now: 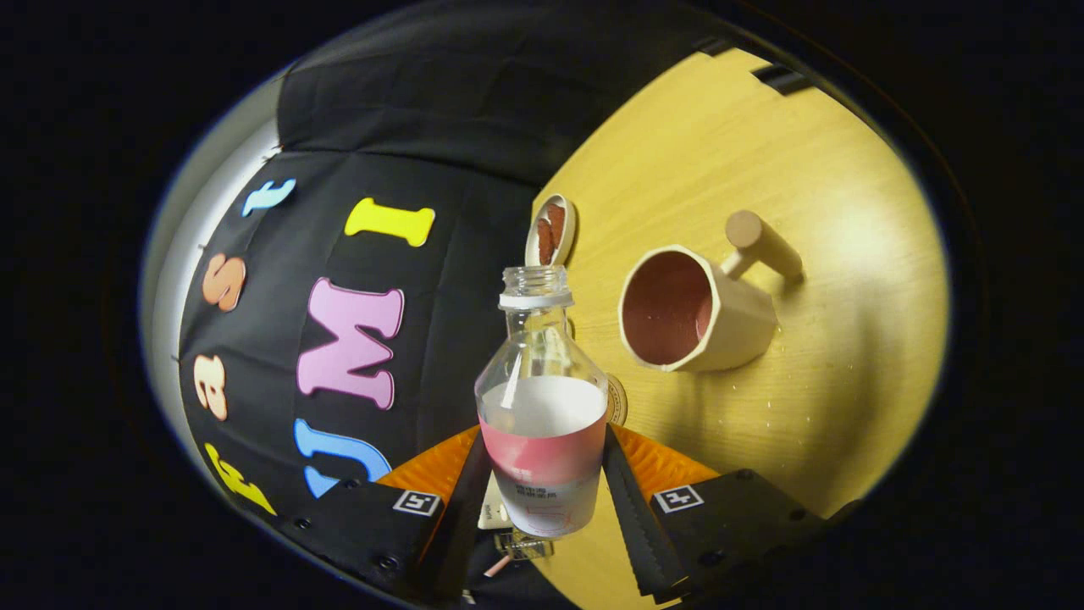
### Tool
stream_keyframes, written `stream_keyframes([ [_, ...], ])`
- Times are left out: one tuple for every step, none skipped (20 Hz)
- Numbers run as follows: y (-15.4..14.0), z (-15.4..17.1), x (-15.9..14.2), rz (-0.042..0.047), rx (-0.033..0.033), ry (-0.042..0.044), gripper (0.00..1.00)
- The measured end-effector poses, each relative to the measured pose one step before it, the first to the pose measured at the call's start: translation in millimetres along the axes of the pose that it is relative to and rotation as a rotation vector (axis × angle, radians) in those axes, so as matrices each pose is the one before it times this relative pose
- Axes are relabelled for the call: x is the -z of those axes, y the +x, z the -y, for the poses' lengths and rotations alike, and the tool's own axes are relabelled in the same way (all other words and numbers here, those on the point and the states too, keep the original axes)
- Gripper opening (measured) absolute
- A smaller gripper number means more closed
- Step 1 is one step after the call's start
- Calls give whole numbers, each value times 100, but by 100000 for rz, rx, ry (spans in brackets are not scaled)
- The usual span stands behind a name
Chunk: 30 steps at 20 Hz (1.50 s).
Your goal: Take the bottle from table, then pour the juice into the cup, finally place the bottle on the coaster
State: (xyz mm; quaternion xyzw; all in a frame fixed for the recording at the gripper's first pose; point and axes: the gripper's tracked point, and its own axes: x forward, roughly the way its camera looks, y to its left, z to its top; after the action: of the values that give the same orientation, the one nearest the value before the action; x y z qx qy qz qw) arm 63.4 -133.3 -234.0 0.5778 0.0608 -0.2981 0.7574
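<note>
A clear plastic bottle (542, 398) with a pink and white label and no cap stands between my two fingers, and my gripper (542, 487) is shut on its lower body. White liquid fills it to about half. The whole view is rolled, so the wooden table (804, 212) runs up one side. Beyond the bottle's open neck lies a beige cup (690, 309) with a reddish-brown inside and a round wooden handle, its mouth facing me. A small round coaster (550, 230) with a brown centre sits farther off, just past the bottle's mouth.
The booth's black cloth wall (423, 110) stands along the far edge of the table. Small drops or specks dot the wood (796, 398) near the cup. Two dark clips (783, 78) sit at the table's distant edge.
</note>
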Motion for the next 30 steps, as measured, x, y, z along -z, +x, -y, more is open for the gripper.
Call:
stream_keyframes([
  [-347,-298,-372,1739,-1403,-8136,76],
  [-382,-468,-336,1723,-1500,-8138,76],
  [-553,-478,-573,2359,-1233,-8489,76],
  [-213,-361,-838,2849,-325,-8653,75],
  [-126,-376,-1266,3528,315,-9440,75],
  [-64,-506,-678,2981,336,-7712,75],
  [45,-737,-857,2827,-643,-6826,75],
  [96,-923,-752,2511,-1644,-6321,75],
  [132,-993,-738,2274,-2192,-6556,75],
  [254,-1043,-675,2067,-1857,-6865,75],
  [295,-1005,-702,1545,-1698,-6844,75],
  [453,-815,-377,1643,-2013,-7179,75],
  [561,-1082,-421,2369,-2732,-7583,75],
  [630,-1247,-658,2960,-2826,-7543,75],
  [605,-1113,-437,2586,-2600,-6633,75],
  [702,-1154,-197,2397,-2598,-5114,75],
  [636,-1225,96,1506,-2812,-3914,75],
  [749,-1185,606,412,-2653,-3298,75],
  [618,-608,1053,-246,-2061,-3097,75],
  [572,-652,1183,-1076,-1281,-2690,75],
  [537,-591,1168,-1051,-196,-2984,75],
  [554,-341,1023,-1227,296,-3183,75],
  [531,-434,1048,-1162,494,-2799,75],
  [478,-458,1027,-991,345,-1565,75],
  [426,-390,1041,-966,56,21,76],
  [412,-329,1070,-1478,294,885,76],
  [489,-164,1265,-1971,687,1342,76],
  [445,107,1207,-2138,1289,1455,76],
  [859,91,718,-1439,1213,959,76],
  [629,212,854,-1468,1059,525,76],
])
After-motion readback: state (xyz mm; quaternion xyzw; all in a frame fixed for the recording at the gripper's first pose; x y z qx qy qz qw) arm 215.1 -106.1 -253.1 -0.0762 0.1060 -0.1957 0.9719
